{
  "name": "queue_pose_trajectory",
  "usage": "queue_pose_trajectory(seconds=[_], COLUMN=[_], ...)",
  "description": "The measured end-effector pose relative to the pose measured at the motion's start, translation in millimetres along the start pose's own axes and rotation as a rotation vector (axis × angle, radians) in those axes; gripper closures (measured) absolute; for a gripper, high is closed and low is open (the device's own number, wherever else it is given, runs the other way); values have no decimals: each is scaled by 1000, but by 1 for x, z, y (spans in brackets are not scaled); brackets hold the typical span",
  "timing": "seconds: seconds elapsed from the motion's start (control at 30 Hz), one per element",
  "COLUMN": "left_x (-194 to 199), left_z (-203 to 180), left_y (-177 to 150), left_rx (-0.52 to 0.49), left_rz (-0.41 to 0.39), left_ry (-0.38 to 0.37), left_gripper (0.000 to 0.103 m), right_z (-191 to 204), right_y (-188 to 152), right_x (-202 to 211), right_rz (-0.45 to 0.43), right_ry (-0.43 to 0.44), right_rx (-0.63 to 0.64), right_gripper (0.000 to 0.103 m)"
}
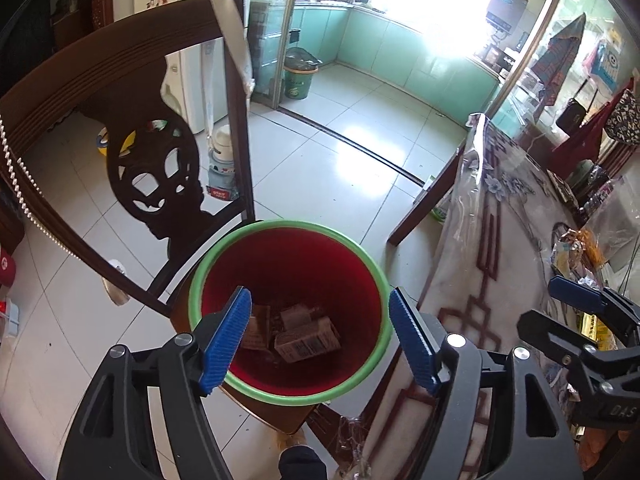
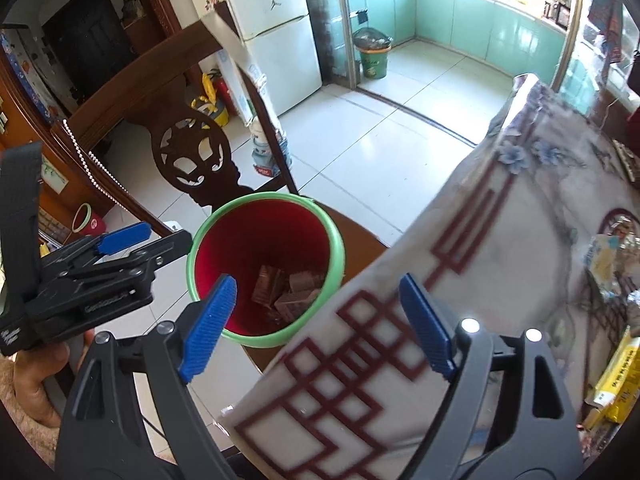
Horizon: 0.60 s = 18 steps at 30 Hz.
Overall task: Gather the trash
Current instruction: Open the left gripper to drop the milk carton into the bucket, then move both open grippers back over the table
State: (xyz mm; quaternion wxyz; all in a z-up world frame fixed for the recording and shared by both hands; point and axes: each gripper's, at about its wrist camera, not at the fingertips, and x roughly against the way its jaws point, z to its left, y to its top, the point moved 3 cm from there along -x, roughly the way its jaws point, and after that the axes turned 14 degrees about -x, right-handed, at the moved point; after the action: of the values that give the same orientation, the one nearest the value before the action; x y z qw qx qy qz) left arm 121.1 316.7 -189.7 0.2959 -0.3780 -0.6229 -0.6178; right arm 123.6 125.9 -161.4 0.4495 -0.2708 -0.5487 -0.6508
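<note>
A dark carved wooden chair (image 1: 132, 168) carries a red, green-rimmed plastic bin (image 1: 290, 312) holding small brown cartons (image 1: 308, 338). Above it, the left gripper (image 1: 320, 336) and right gripper (image 2: 316, 320) gape wide, both empty.

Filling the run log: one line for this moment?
left gripper: open, empty | right gripper: open, empty | red bin: on chair, cartons inside

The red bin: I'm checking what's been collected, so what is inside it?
Inside the red bin lie a few small brown cartons. The near wall hides part of the bottom.
</note>
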Motion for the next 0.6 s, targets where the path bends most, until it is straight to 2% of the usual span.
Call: queue_pose_trajectory(seconds=[0.3, 0.43, 0.6], left_x=[-4, -6, 5], left_z=[-65, -105, -153], left_y=[9, 13, 11], left_rx=[-125, -189, -216], left_rz=[-3, -3, -24], left_ry=[-76, -106, -112], left_gripper=[35, 35, 35], right_z=[-48, -92, -173], right_y=[-17, -31, -53], right_x=[47, 69, 97], right_rz=[-63, -83, -91], right_ry=[-69, -125, -209], right_rx=[-65, -135, -222], right_gripper=[19, 19, 19])
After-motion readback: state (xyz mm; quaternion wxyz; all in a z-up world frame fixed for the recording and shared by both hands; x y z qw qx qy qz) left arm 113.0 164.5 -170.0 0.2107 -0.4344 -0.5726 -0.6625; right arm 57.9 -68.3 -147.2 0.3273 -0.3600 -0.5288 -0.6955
